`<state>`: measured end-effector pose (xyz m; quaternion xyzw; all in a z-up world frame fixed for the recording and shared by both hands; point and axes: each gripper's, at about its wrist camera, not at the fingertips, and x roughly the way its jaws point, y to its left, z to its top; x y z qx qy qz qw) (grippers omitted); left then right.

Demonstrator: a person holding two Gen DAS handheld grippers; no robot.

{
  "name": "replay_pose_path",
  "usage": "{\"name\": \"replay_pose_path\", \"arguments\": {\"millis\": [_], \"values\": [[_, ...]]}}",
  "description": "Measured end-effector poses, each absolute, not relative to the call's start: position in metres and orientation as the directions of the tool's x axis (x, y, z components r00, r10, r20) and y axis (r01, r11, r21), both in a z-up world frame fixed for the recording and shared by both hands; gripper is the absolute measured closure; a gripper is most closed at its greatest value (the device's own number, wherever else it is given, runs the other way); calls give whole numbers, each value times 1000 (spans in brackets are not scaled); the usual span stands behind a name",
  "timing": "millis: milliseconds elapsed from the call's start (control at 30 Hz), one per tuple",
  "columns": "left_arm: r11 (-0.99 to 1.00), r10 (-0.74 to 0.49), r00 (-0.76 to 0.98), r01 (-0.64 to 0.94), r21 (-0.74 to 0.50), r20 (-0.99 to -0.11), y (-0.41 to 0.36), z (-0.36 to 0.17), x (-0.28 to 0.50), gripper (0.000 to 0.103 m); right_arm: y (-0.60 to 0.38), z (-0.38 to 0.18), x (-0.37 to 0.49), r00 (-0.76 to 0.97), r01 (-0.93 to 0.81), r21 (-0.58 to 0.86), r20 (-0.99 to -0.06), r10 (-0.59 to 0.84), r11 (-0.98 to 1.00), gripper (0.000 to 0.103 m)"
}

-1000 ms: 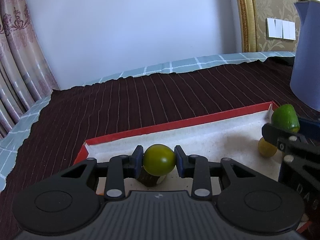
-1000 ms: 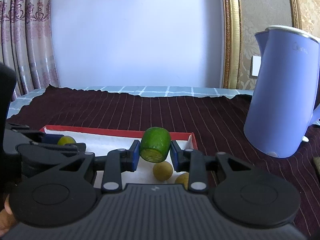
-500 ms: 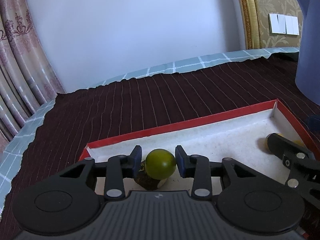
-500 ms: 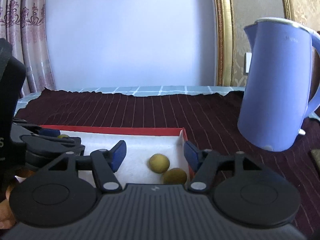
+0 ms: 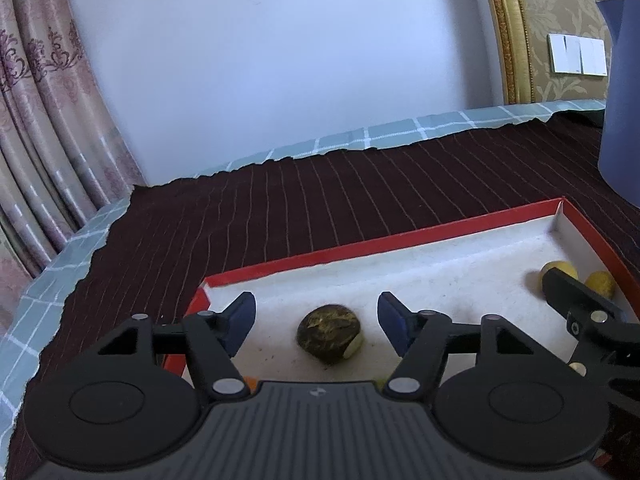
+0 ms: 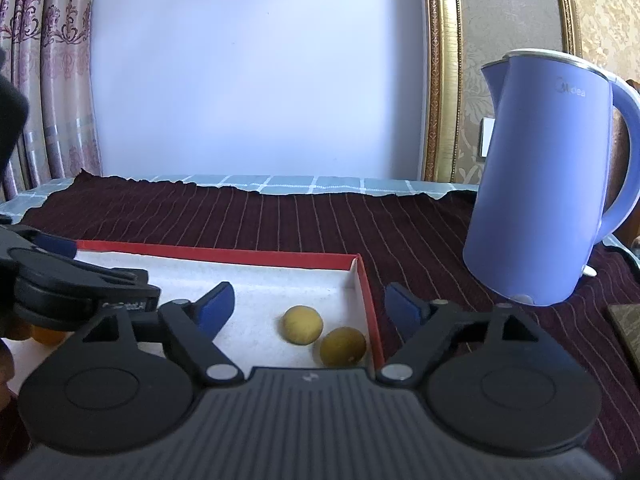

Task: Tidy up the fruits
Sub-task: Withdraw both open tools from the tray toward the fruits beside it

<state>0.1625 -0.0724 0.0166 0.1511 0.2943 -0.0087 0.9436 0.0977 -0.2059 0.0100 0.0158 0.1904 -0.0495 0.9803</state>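
Note:
A red-rimmed tray (image 5: pixel 360 245) with a white lining lies on the dark striped cloth. My left gripper (image 5: pixel 316 318) is open and empty over the tray's left end, with a dark brownish fruit (image 5: pixel 328 330) lying between its fingers. My right gripper (image 6: pixel 308 306) is open and empty over the tray's right end (image 6: pixel 362 280). Two small yellow fruits (image 6: pixel 302 325) (image 6: pixel 343 346) lie in the right corner, also in the left wrist view (image 5: pixel 598 284). The green fruits are hidden from view. An orange fruit (image 6: pixel 46 336) peeks out under the left gripper.
A blue electric kettle (image 6: pixel 540 216) stands on the cloth right of the tray, also at the left view's right edge (image 5: pixel 622 100). Curtains (image 5: pixel 44 128) hang at the left. A wall with a gilt frame (image 6: pixel 438 80) is behind the table.
Both grippers have opened and let go of their green fruits, which are now out of sight. The right opened first, the left in the last half second. Both have drawn back slightly.

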Motion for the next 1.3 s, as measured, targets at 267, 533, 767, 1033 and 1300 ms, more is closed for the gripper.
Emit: {"name": "replay_pose_path", "arguments": {"millis": [267,533,767,1033,1300], "values": [[969,53,812,99,226,-582,-52,18,150,36,-200,11,92,936,99,-22,-338,-101,995,0],[975,43,816,92,202,-576,-39,18,133,36,-198,9,87,935,97,-30,-341,-102,995,0],[980,31,823,87,180,-568,-28,18,116,30,-201,8,82,934,111,-13,-340,-109,994,0],[984,20,822,84,156,-570,-18,13,100,30,-206,6,76,934,131,38,-339,-110,991,0],[991,9,825,69,117,-565,-8,12,82,30,-198,0,60,934,129,-1,-336,-122,992,0]]}}
